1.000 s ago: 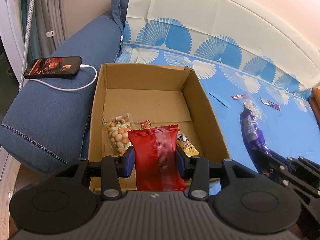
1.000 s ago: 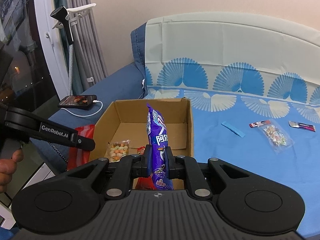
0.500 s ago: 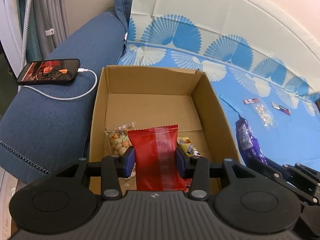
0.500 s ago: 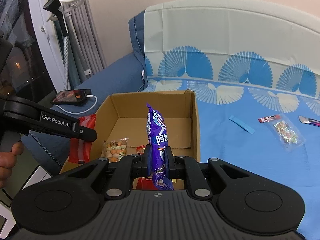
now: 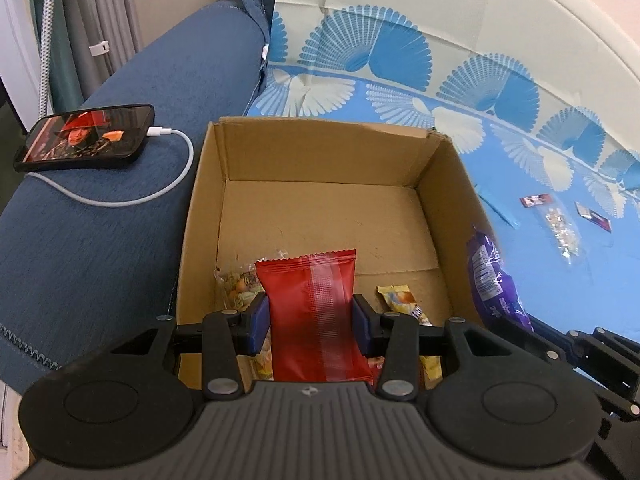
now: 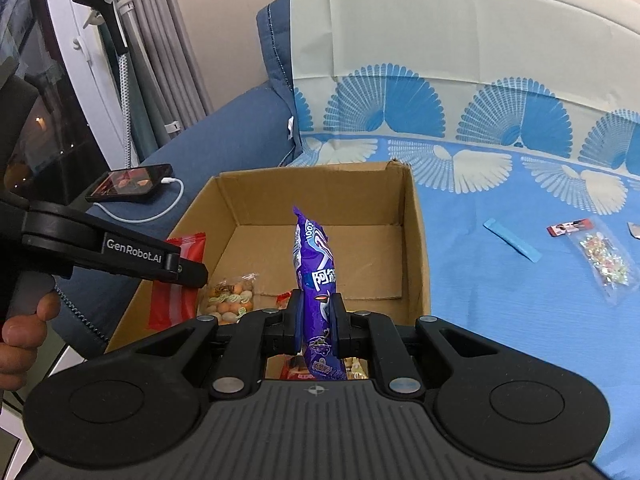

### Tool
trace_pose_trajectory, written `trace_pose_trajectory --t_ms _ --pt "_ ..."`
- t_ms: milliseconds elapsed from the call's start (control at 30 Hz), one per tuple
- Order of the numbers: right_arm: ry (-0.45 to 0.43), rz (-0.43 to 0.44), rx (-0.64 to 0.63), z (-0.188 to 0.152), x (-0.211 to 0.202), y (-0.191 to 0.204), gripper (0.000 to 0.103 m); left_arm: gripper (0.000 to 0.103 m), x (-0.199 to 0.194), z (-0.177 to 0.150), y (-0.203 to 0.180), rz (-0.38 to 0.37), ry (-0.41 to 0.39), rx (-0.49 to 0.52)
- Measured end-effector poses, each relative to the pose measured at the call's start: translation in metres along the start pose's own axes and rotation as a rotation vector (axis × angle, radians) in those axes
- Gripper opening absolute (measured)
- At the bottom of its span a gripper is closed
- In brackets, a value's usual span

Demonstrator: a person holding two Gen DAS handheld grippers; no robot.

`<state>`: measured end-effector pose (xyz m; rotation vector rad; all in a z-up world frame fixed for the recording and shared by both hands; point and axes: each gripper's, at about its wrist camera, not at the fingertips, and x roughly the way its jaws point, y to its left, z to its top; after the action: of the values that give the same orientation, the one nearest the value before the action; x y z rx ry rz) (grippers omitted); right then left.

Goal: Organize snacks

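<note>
An open cardboard box (image 5: 320, 152) (image 6: 416, 240) sits on the blue sofa cover. My left gripper (image 5: 310, 324) is shut on a red snack packet (image 5: 316, 312) and holds it above the box's near end; the packet also shows in the right wrist view (image 6: 176, 280). My right gripper (image 6: 318, 320) is shut on a purple snack bag (image 6: 314, 276) over the box's near right side; the bag shows in the left wrist view (image 5: 490, 276). In the box lie a clear bag of round snacks (image 6: 230, 296) and a yellow packet (image 5: 400, 300).
A phone (image 5: 86, 136) on a white charging cable lies on the blue armrest left of the box. On the cover right of the box lie a blue strip (image 6: 512, 240), a clear candy bag (image 6: 604, 260) and small dark wrappers (image 5: 536, 200).
Both grippers have moved forward with their packets, so the box looks larger and closer. The red packet now hangs over the snacks at the box's near end.
</note>
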<state>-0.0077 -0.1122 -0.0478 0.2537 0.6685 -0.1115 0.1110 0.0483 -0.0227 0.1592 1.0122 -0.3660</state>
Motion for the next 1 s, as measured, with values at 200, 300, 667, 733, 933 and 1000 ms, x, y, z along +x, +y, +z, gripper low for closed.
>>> trace_pose_trajectory --t_ms 200,300,667,733,933,1000 --pt "0.013 -0.004 0.013 0.005 0.016 -0.003 0.014 0.052 0.018 0.008 -0.001 0.027 0.015 0.008" --pt "0.019 0.003 0.017 0.008 0.023 -0.003 0.018 0.099 0.028 0.011 0.001 0.029 0.063 0.003" --pt "0.099 -0.005 0.105 -0.005 0.008 -0.002 0.083 0.103 0.009 -0.038 0.017 0.096 0.149 -0.008" --pt "0.113 -0.014 0.089 -0.013 -0.003 0.004 0.085 0.103 -0.003 -0.05 0.019 0.103 0.148 -0.025" --pt "0.095 -0.026 0.022 -0.028 -0.037 0.023 0.089 0.103 -0.036 -0.071 0.016 0.083 0.11 -0.017" --pt "0.069 -0.038 0.0 -0.03 -0.049 0.027 0.09 0.103 -0.046 -0.076 0.012 0.081 0.089 -0.002"
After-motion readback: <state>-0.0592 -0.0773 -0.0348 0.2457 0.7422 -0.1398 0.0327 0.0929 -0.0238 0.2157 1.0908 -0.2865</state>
